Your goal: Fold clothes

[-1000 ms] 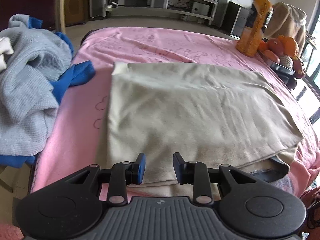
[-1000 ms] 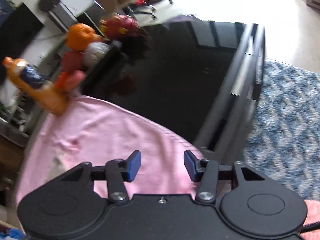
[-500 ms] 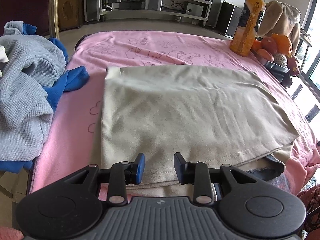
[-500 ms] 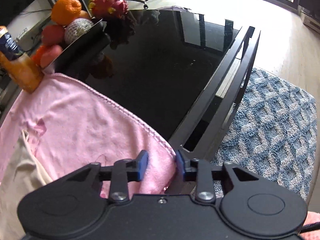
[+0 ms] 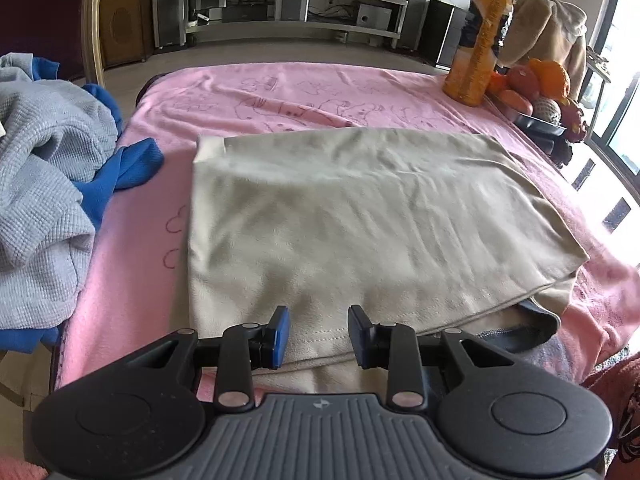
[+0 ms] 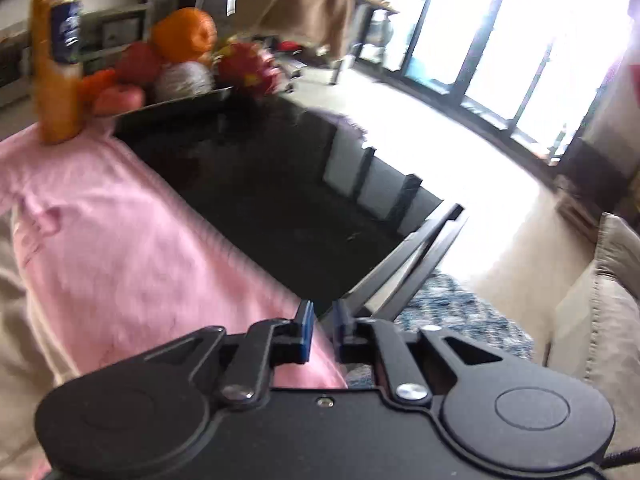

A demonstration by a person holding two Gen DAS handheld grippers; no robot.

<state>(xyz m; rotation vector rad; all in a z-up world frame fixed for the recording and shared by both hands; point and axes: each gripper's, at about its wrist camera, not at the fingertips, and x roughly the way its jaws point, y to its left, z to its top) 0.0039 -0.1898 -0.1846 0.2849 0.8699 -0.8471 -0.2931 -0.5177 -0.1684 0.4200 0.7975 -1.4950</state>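
- Currently the beige garment (image 5: 360,216) lies folded flat on the pink blanket (image 5: 280,92) covering the table, roughly centred, long axis running left to right in the left wrist view.
- Left gripper (image 5: 319,336) hangs over the garment's near hem, slightly left of the hem's middle. Jaws stand partly apart with cloth visible below the gap, pads not pressing anything; nothing held.
- Right gripper (image 6: 321,330) is off the garment, at the blanket's right edge beside the bare black tabletop (image 6: 272,200). Jaws are closing, a narrow gap left, nothing between them. That view is motion-blurred.
- Only a beige sliver at the far left of the right wrist view shows the garment, so it lies to the left of the right gripper, near but apart.
- Key relation: the left hand is plainly the nearer one, already over the near hem; the right must come leftward to reach the loose near-right corner, where under-layers stick out.
- Judgement: next fold probably goes across the long axis, so each gripper needs one end of the near edge.
- Obstacles: orange juice bottle (image 5: 478,40) and fruit tray (image 5: 540,126) at the far right; grey and blue clothes pile (image 5: 44,184) at the left, apart from the garment.
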